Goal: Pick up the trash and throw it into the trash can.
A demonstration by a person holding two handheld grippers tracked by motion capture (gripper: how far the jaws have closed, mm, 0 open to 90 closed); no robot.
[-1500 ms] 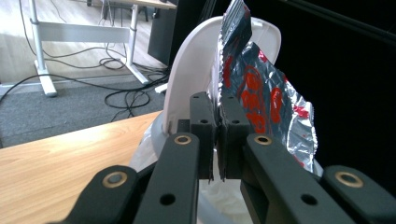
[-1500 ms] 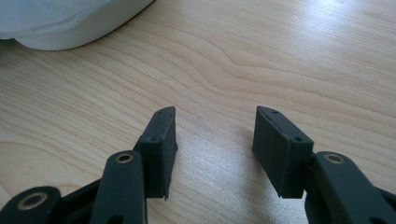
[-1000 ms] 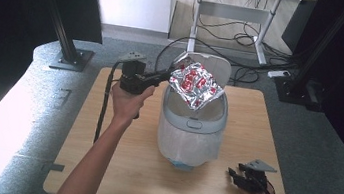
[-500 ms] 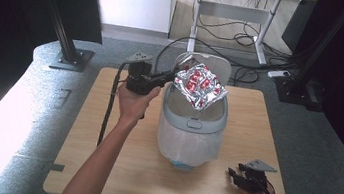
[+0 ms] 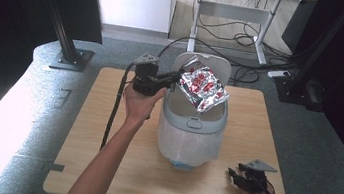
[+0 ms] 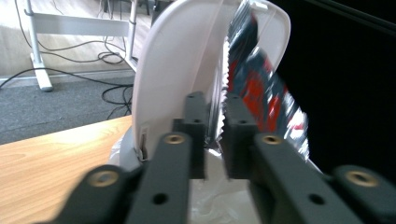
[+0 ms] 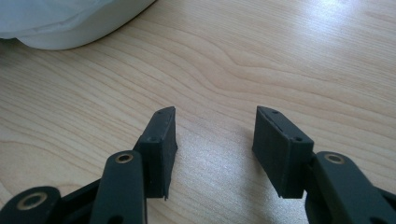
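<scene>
A silver, red-patterned foil packet (image 5: 205,87) sits over a white bin (image 5: 191,130) on the pale wood-grain table (image 5: 101,158).

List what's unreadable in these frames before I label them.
- Trash bin interior: high view, covered by the foil snack packet.
- Packet print: left gripper view, blurred.
- Left gripper jaws: high view, too small.
- Right gripper: high view, hand partly cut by the bottom edge.

Crinkled silver-and-red foil packet (image 5: 205,87) tilted over open white bin (image 5: 191,125).
</scene>
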